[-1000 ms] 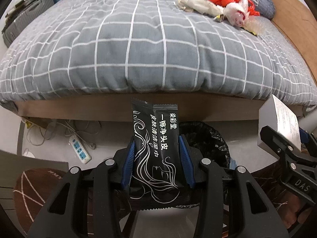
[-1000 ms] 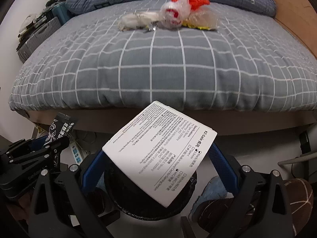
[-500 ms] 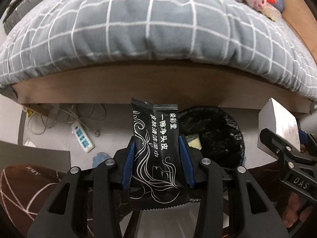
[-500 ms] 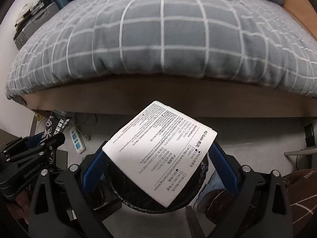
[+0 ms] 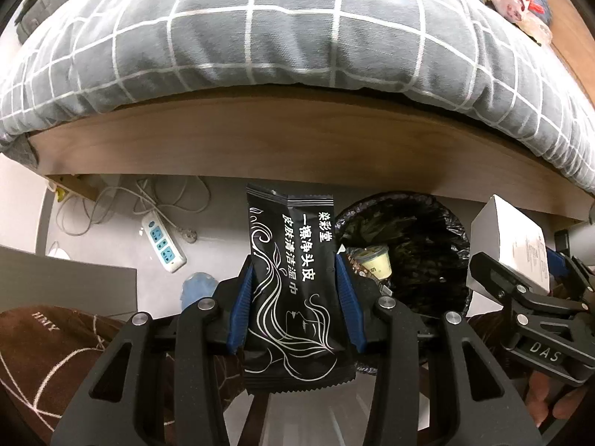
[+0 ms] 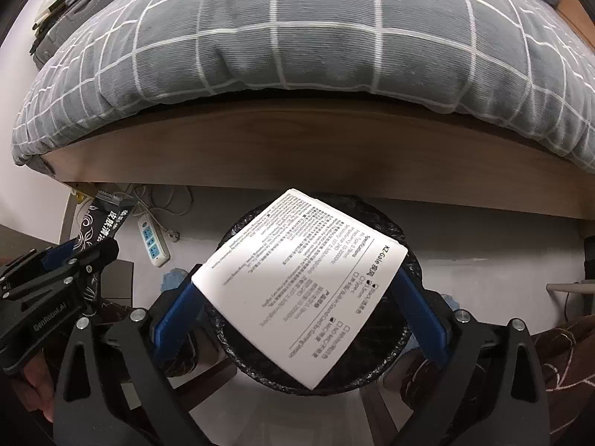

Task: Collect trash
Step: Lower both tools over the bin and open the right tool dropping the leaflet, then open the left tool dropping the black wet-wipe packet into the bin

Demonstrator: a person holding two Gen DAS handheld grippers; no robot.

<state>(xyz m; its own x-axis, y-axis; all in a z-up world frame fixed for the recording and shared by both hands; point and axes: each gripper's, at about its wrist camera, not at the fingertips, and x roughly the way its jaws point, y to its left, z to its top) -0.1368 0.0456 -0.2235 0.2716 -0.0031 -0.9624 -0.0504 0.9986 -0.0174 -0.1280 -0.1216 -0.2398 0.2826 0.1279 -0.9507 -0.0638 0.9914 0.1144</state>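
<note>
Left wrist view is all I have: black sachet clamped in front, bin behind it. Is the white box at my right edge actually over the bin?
Observer: Yes. In the right wrist view the white box sits directly in front of the black-lined trash bin, covering most of its mouth.
Operator: Is it gripped firmly?
Observer: The right gripper has a blue pad on each side of the box, which is turned corner-down between them.
Operator: Any print on the box?
Observer: Its face carries a specification label with small text and checkboxes.
Operator: And how does my gripper look from there?
Observer: The left gripper sits left of the bin rim with the black sachet sticking up from it.
</note>
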